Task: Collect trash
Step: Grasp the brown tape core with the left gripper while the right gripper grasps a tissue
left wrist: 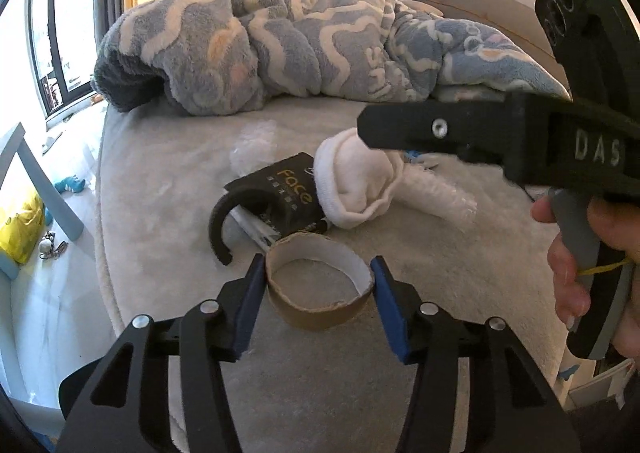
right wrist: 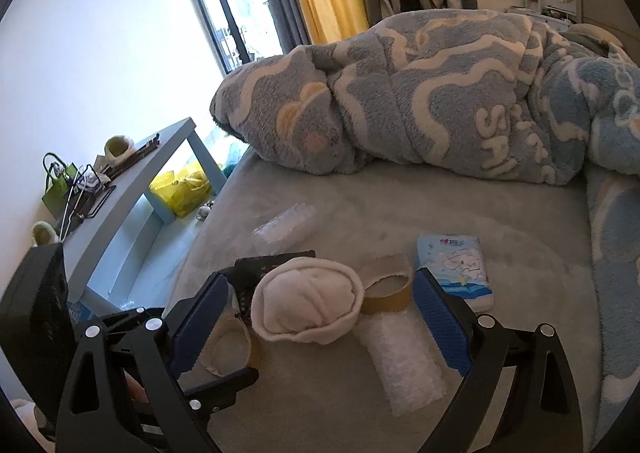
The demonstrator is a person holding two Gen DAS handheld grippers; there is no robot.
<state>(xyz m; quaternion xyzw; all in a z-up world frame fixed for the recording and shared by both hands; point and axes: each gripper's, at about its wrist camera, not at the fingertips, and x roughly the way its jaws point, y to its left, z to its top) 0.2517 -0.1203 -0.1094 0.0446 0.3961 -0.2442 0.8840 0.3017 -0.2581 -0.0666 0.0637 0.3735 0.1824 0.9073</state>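
On the grey bed lies a brown cardboard tape ring (left wrist: 316, 313). My left gripper (left wrist: 318, 273) has its blue pads pressed on the ring's two sides. Just behind it lie a black packet (left wrist: 280, 189) and a rolled white sock (left wrist: 352, 189). My right gripper (right wrist: 320, 281) stands open with its fingers wide on either side of the sock (right wrist: 308, 305), not touching it. A second cardboard ring (right wrist: 386, 289), a roll of bubble wrap (right wrist: 404, 361) and a blue tissue pack (right wrist: 456, 269) lie close by. A hand (left wrist: 576, 269) holds the right gripper's handle.
A bunched blue-and-cream fleece blanket (left wrist: 260, 45) fills the far half of the bed. More bubble wrap (right wrist: 286, 229) lies towards the bed's left edge. A blue side table (right wrist: 160, 165) and a yellow bag (right wrist: 184, 189) stand on the floor to the left.
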